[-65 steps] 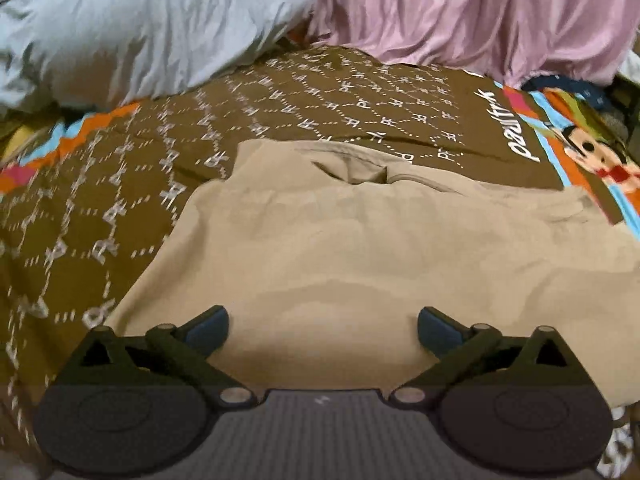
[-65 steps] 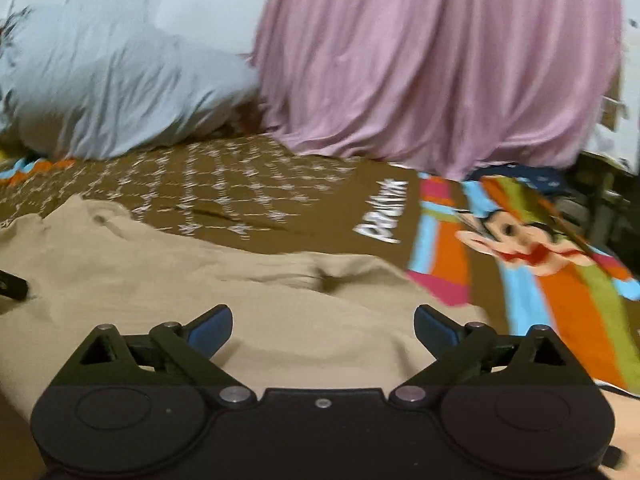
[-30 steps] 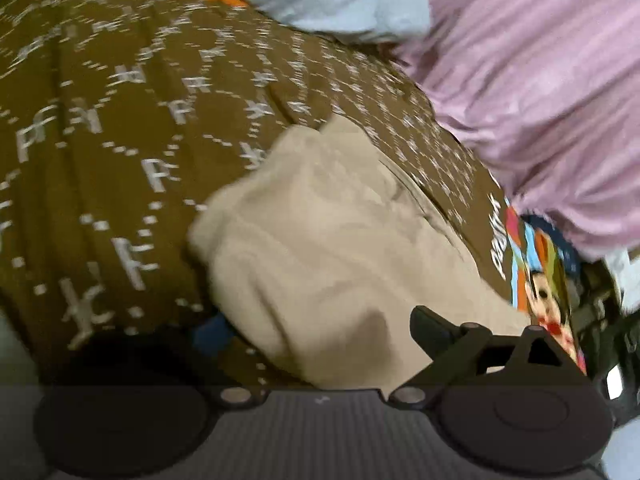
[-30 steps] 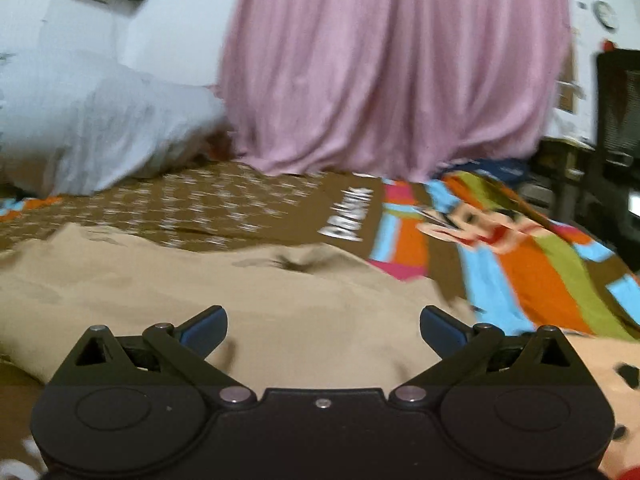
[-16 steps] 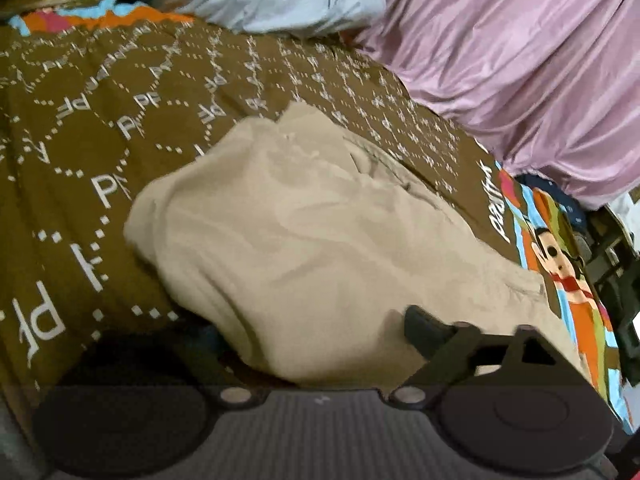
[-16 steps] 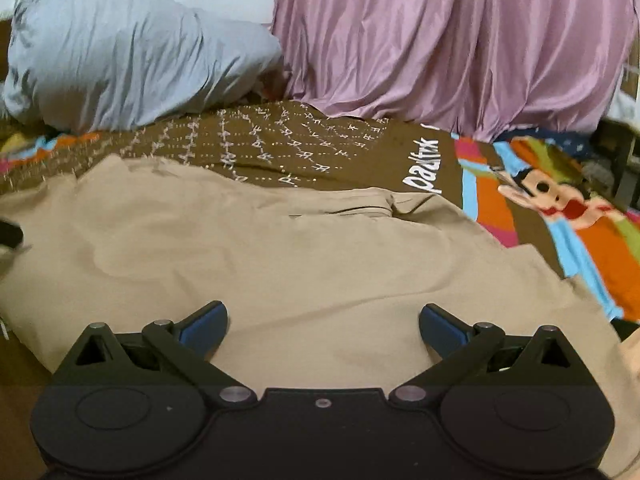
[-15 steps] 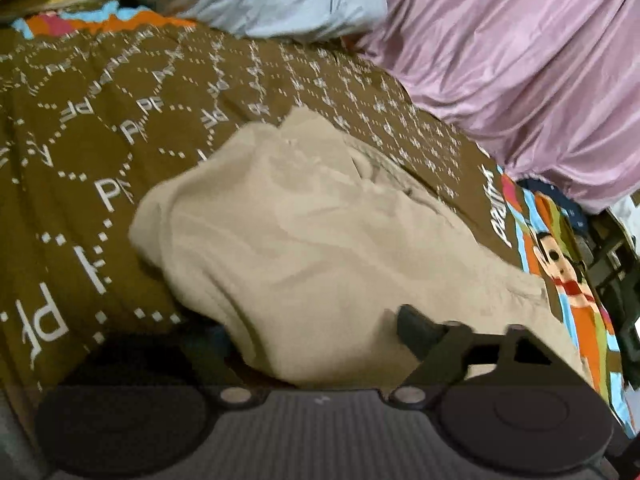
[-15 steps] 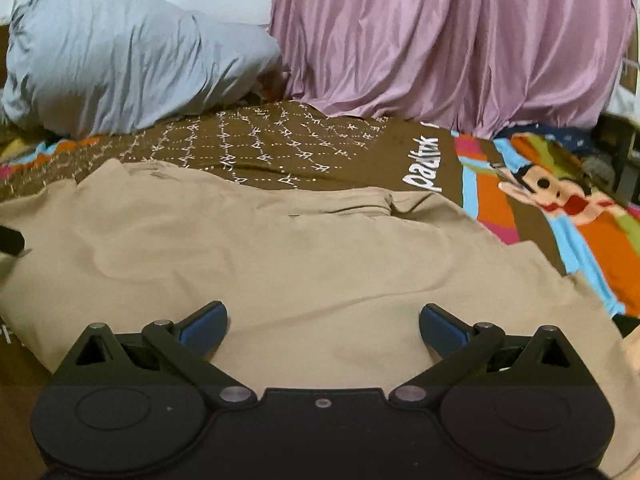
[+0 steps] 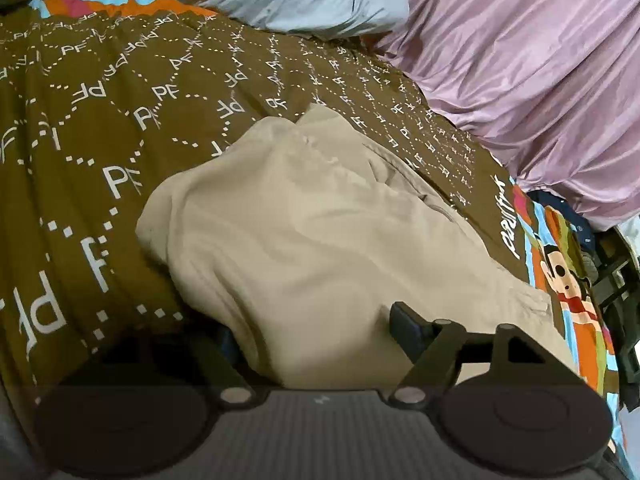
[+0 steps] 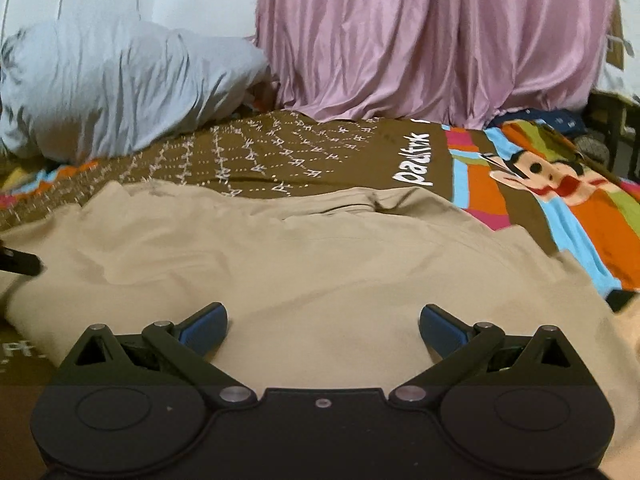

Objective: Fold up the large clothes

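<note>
A large beige garment (image 9: 320,240) lies spread on the bed and also shows in the right wrist view (image 10: 320,272). My left gripper (image 9: 316,332) stands wide open around the garment's near left edge; one fingertip (image 9: 404,320) rests on top of the cloth and the other is hidden under the fold. My right gripper (image 10: 322,324) is open and empty, low over the garment's near edge, with both blue pads (image 10: 204,322) showing. A dark tip of the left gripper (image 10: 20,262) shows at the left edge of the right wrist view.
The bed has a brown patterned cover (image 9: 120,120) with a colourful cartoon panel (image 10: 560,176) on the right. A grey pillow (image 10: 120,84) lies at the back left. A pink curtain (image 10: 432,40) hangs behind the bed. Dark furniture (image 9: 616,280) stands past the bed's right edge.
The left gripper has swung to the garment's left edge and straddles the fold, closing in slightly. The right gripper has dropped lower over the garment and stays open.
</note>
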### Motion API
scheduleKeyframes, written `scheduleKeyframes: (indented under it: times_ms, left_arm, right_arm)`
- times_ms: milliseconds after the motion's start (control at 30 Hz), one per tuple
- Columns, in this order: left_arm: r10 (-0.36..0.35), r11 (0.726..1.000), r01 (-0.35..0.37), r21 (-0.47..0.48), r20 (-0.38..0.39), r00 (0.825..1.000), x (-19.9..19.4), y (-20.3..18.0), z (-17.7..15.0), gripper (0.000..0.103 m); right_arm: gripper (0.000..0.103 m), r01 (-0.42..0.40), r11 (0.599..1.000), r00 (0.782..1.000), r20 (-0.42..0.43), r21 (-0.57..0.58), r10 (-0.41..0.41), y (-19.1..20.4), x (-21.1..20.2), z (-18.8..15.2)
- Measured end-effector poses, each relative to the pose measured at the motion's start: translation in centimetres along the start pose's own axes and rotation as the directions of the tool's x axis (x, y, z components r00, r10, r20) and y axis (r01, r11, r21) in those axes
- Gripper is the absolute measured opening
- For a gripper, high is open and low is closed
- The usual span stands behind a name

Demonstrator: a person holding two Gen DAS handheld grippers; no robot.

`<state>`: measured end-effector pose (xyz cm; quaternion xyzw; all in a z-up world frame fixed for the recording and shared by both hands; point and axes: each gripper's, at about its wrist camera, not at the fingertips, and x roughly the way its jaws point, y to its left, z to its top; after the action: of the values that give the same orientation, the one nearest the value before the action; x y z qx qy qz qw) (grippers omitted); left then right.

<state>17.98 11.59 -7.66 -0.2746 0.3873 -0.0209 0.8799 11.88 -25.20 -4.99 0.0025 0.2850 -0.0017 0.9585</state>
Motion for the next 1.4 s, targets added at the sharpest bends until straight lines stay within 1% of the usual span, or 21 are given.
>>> scheduleKeyframes:
  times_ms: [67,133,267,300,367,400,467,500,567,600,633,700,733,767,833,967,1067,1167,1267,1333,1400]
  left_arm:
    - [0.004,1.000,-0.004,0.014,0.000,1.000,-0.1,-0.1,-0.1,0.079]
    - [0.001,1.000,-0.001,0.013,-0.002,1.000,-0.1,-0.1,-0.1,0.079]
    - [-0.005,1.000,0.005,-0.003,-0.002,1.000,-0.2,0.2,-0.1,0.078]
    - [-0.003,1.000,0.003,-0.004,-0.001,1.000,-0.2,0.2,-0.1,0.076]
    - [0.001,1.000,-0.001,-0.002,-0.001,1.000,-0.2,0.2,-0.1,0.076]
    - [0.005,1.000,-0.005,0.003,0.000,1.000,-0.2,0.2,-0.1,0.075]
    - [0.012,1.000,-0.012,0.010,0.005,1.000,-0.2,0.1,-0.1,0.073]
    - [0.017,1.000,-0.017,0.014,0.009,1.000,-0.2,0.0,-0.1,0.070]
    - [0.029,0.999,-0.029,0.014,0.020,0.999,-0.4,0.1,-0.1,0.058]
    - [0.036,0.999,-0.037,0.008,0.029,0.999,-0.5,0.2,-0.1,0.050]
    - [0.042,0.999,-0.042,-0.001,0.034,0.999,-0.6,0.3,0.0,0.035]
    - [0.073,0.997,-0.073,-0.015,0.049,0.996,-0.7,0.6,0.2,0.021]
    - [0.074,0.997,-0.073,-0.027,0.052,0.996,-0.8,0.8,0.3,0.014]
    - [0.067,0.997,-0.065,-0.038,0.061,0.996,-1.1,0.8,0.4,0.010]
    - [0.051,0.998,-0.049,-0.029,0.094,0.994,-2.0,0.6,0.5,0.005]
    - [0.057,0.997,-0.063,0.039,0.150,0.987,-5.3,-0.9,0.5,0.003]
    - [0.062,0.996,-0.070,0.056,0.132,0.989,-7.6,-1.0,0.2,0.003]
    - [0.074,0.996,-0.078,0.044,0.081,0.994,-7.8,-0.1,-0.5,0.003]
    - [0.073,0.997,-0.073,0.002,0.050,0.996,-6.9,1.0,-0.7,0.004]
    - [0.061,0.998,-0.060,-0.009,0.053,0.997,-6.9,1.3,-0.6,0.004]
    - [0.056,0.998,-0.057,0.011,0.072,0.996,-7.0,1.2,-0.7,0.004]
  right_arm:
    - [0.102,0.023,0.998,1.000,-0.002,0.057,-0.023,-1.3,-2.0,-0.1]
    - [0.102,0.079,0.983,0.997,-0.018,0.163,-0.077,-3.1,-4.2,-0.5]
    - [0.102,0.164,0.912,0.986,-0.071,0.377,-0.148,-6.9,-6.6,-1.9]
    - [0.102,0.197,0.890,0.980,-0.093,0.411,-0.174,-7.6,-6.8,-2.1]
    - [0.098,0.233,0.858,0.972,-0.110,0.458,-0.206,-8.7,-6.9,-2.6]
    - [0.095,0.240,0.843,0.971,-0.114,0.481,-0.212,-9.3,-6.9,-2.8]
    - [0.095,0.221,0.833,0.975,-0.092,0.508,-0.203,-10.0,-6.8,-3.1]
    - [0.091,0.208,0.830,0.977,-0.067,0.517,-0.204,-10.4,-6.7,-3.2]
    - [0.080,0.202,0.815,0.977,-0.048,0.544,-0.210,-11.0,-6.5,-3.4]
    - [0.066,0.199,0.803,0.976,-0.041,0.562,-0.214,-11.4,-6.6,-3.5]
    - [0.048,0.207,0.791,0.973,-0.038,0.576,-0.227,-11.8,-6.6,-3.6]
    - [0.029,0.239,0.769,0.965,-0.055,0.593,-0.258,-12.6,-6.5,-3.7]
    - [0.024,0.225,0.754,0.967,-0.048,0.617,-0.249,-13.0,-6.5,-3.7]
    - [0.020,0.214,0.739,0.968,-0.041,0.639,-0.246,-13.2,-6.8,-3.9]
    - [0.011,0.213,0.751,0.966,-0.020,0.624,-0.257,-13.0,-7.6,-3.5]
    - [0.006,0.189,0.786,0.965,0.036,0.589,-0.259,-11.9,-9.8,-2.3]
    - [0.005,0.174,0.790,0.964,0.061,0.587,-0.258,-11.7,-12.1,-1.6]
    - [0.005,0.178,0.803,0.967,0.051,0.569,-0.250,-11.5,-14.3,-1.8]
    - [0.010,0.214,0.844,0.967,0.012,0.492,-0.253,-10.7,-14.6,-2.5]
    - [0.021,0.240,0.837,0.959,0.014,0.492,-0.284,-10.5,-14.7,-2.9]
    - [0.023,0.279,0.849,0.944,0.036,0.448,-0.329,-10.0,-14.8,-2.6]
